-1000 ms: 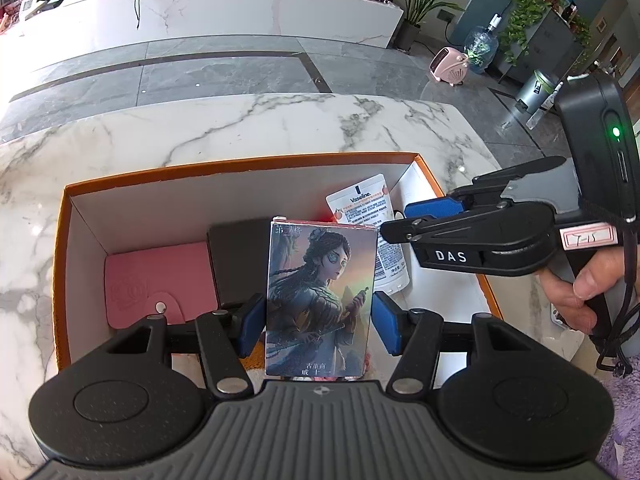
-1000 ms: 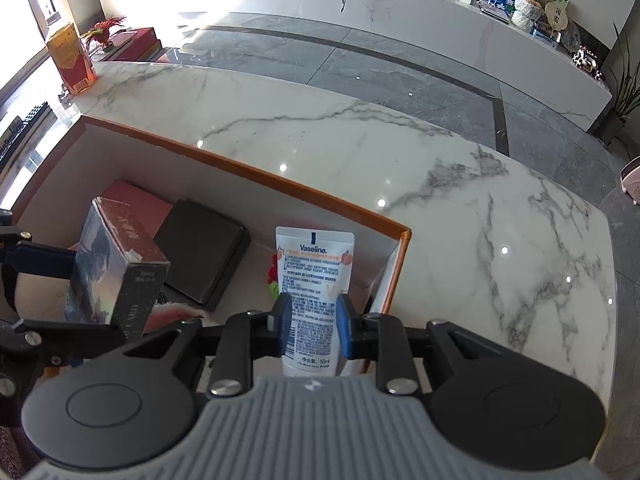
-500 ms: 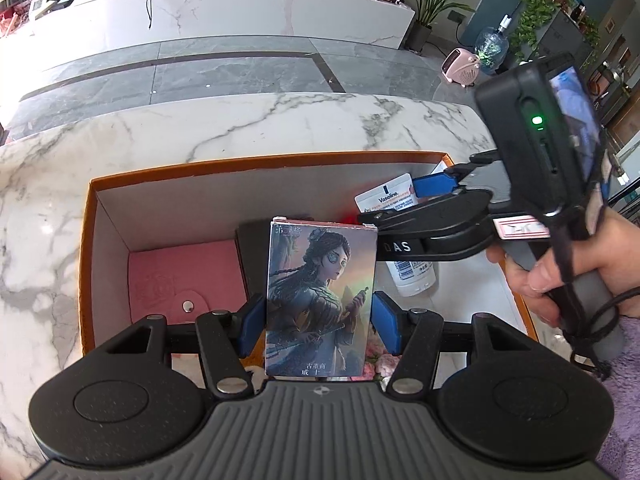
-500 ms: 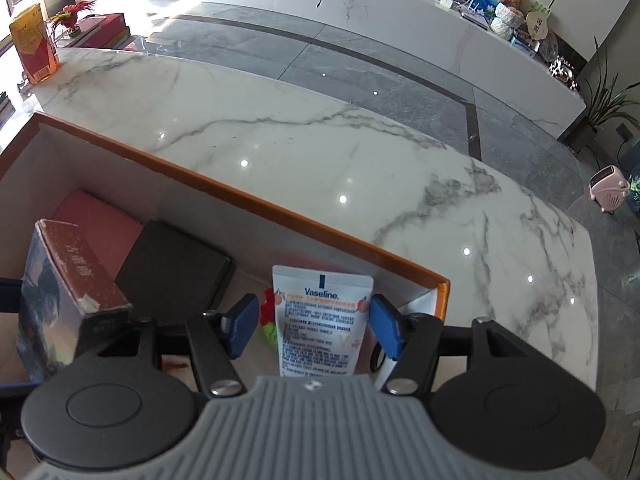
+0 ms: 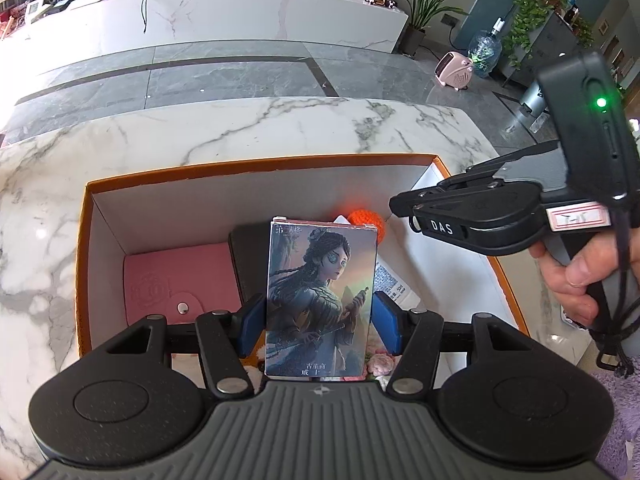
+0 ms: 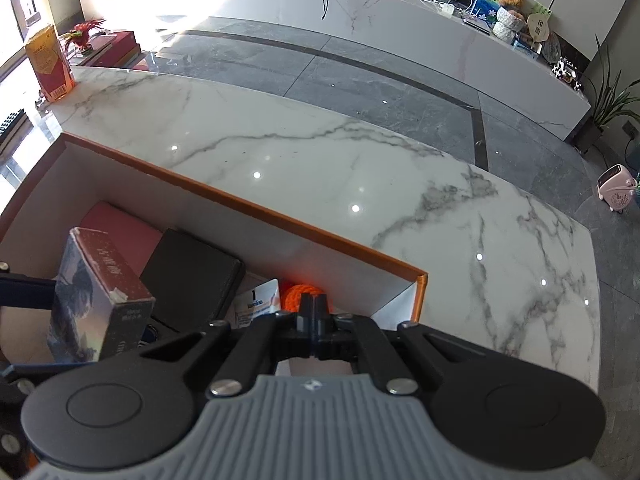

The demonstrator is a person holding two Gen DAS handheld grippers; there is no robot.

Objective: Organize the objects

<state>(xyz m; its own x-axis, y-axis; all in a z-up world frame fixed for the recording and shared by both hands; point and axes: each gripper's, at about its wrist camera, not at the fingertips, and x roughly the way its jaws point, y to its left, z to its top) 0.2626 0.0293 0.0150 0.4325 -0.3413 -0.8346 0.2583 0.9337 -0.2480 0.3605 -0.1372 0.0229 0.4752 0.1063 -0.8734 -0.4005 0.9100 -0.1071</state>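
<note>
My left gripper (image 5: 320, 320) is shut on an upright card box (image 5: 322, 300) printed with a painted woman, held over the orange-rimmed white box (image 5: 260, 166). The card box also shows in the right wrist view (image 6: 96, 300). My right gripper (image 6: 315, 310) is shut and empty, above the box's right end; in the left wrist view it (image 5: 400, 204) sits at the right. The white Vaseline tube (image 6: 258, 304) lies in the box beside an orange knitted ball (image 6: 304, 296).
A pink wallet (image 5: 180, 272) and a black case (image 6: 192, 280) lie in the box. The box stands on a white marble table (image 6: 360, 168). A red-yellow carton (image 6: 48, 64) stands at the table's far left.
My right gripper let go of the Vaseline tube, which now lies in the box, then drew back and shut empty. My left gripper keeps holding the card box.
</note>
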